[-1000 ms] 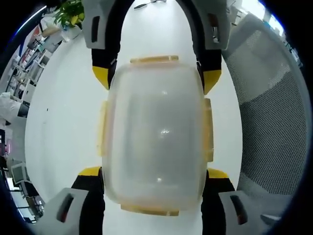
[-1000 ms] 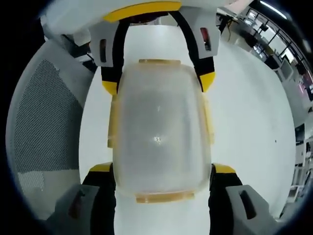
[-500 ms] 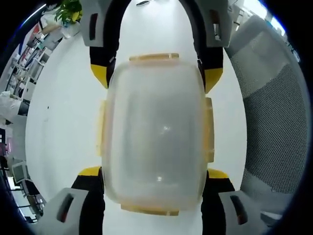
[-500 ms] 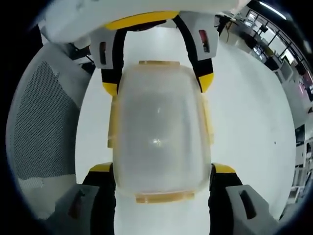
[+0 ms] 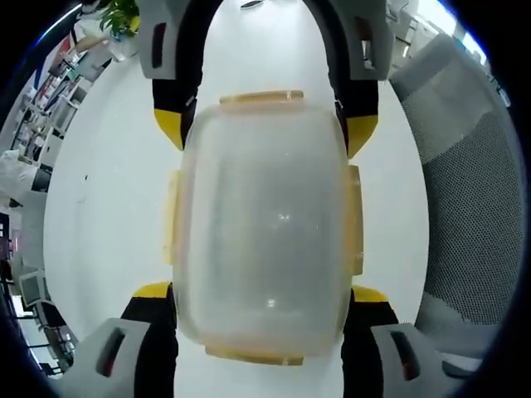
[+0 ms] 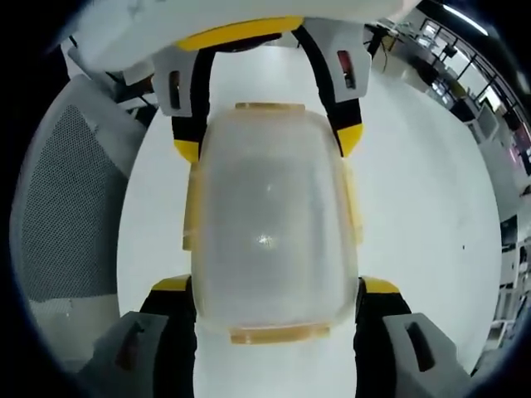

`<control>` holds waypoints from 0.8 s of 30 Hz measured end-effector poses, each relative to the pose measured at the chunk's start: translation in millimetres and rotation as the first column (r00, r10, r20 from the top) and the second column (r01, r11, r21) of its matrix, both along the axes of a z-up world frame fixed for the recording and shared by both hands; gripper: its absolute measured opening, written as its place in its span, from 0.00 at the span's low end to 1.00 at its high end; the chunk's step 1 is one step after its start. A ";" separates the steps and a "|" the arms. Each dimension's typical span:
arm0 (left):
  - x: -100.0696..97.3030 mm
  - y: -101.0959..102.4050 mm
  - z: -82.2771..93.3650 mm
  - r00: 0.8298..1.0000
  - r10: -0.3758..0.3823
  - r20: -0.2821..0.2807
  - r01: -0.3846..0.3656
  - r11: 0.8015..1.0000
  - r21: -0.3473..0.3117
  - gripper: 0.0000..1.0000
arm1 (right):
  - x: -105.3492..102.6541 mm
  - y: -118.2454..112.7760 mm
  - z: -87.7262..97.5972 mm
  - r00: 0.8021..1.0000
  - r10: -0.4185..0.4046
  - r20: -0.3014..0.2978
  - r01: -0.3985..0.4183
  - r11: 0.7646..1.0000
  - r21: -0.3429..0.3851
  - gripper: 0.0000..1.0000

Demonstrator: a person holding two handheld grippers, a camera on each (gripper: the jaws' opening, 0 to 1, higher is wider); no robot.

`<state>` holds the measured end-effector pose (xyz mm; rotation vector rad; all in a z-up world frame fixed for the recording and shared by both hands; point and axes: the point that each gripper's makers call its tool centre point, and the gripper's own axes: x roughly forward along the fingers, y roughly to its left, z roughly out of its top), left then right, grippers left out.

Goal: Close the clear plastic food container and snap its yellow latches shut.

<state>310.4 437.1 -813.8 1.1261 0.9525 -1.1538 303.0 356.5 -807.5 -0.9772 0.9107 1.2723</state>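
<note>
- Little changed across the earlier pictures: container and both grippers sit as before, while the mesh chair back slides slightly in both views, so only small camera drift
- Nearest in the left gripper view: left gripper [image 5: 261, 292], jaws spread wide, yellow tips against the two long sides of the clear container [image 5: 264, 228] at its near end; looks like a clasp across the width, though how firmly cannot be told
- Same in the right gripper view: right gripper [image 6: 275, 286] wide open around the container [image 6: 270, 224], tips against its long sides at the near end
- Farther along, the opposite gripper comes down from the top of each view, its yellow tips at the far corners; so one gripper at each end, facing each other
- Container lies between the two tools on the white table [image 5: 108, 199], lid seated, long axis running straight from one gripper to the other
- Yellow latches [image 5: 172, 217] run along both long sides and both short ends; whether snapped or only folded down cannot be told through the hazy plastic
- Judged next: pressing the side latches inward, a squeeze across the short axis; neither hand nearer, each at its own end
- Beyond: grey mesh chair [image 5: 465, 207] at the table edge, office shelving and a green plant [image 5: 120, 15] far off
</note>
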 end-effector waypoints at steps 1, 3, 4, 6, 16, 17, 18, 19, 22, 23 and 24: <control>1.3 0.2 -0.1 1.000 0.000 0.000 0.000 1.000 0.001 0.79 | 1.1 0.1 0.1 1.000 -0.001 0.000 0.001 1.000 0.002 0.76; 4.0 0.5 -0.2 1.000 -0.001 0.001 0.001 1.000 0.001 0.79 | 4.2 0.6 0.2 1.000 -0.001 0.000 0.001 1.000 0.005 0.76; 5.9 0.7 -0.2 1.000 -0.001 0.000 0.001 1.000 0.002 0.79 | 5.4 0.7 0.3 1.000 -0.001 0.000 0.001 1.000 0.006 0.76; 9.6 1.0 -0.2 1.000 0.000 0.001 0.000 1.000 0.002 0.79 | 9.2 1.1 0.3 1.000 -0.001 0.001 0.001 1.000 0.004 0.76; 26.3 2.6 -0.1 1.000 -0.002 0.002 0.002 1.000 0.003 0.79 | 26.2 2.8 0.3 1.000 -0.002 -0.001 0.002 1.000 0.005 0.76; 29.0 2.6 -0.1 1.000 -0.006 0.003 0.006 1.000 0.002 0.79 | 28.5 2.8 0.3 1.000 -0.005 -0.001 0.005 1.000 0.005 0.76; 30.8 2.8 0.1 1.000 -0.009 0.002 0.009 1.000 0.001 0.79 | 30.1 2.8 0.3 1.000 -0.007 -0.001 0.007 1.000 0.005 0.76; 32.6 2.9 0.3 1.000 -0.012 0.002 0.012 1.000 -0.001 0.79 | 32.6 2.8 0.3 1.000 -0.013 0.000 0.013 1.000 0.007 0.76; 38.3 3.1 0.0 1.000 -0.022 0.002 0.022 1.000 0.003 0.79 | 36.5 3.2 0.4 1.000 -0.022 0.000 0.022 1.000 0.013 0.76; 40.1 2.9 0.0 1.000 -0.025 0.002 0.025 1.000 0.007 0.79 | 37.6 3.2 0.5 1.000 -0.024 0.000 0.024 1.000 0.014 0.76; 41.5 3.0 0.0 1.000 -0.026 0.003 0.026 1.000 0.008 0.79 | 38.6 3.1 0.6 1.000 -0.025 0.000 0.025 1.000 0.016 0.76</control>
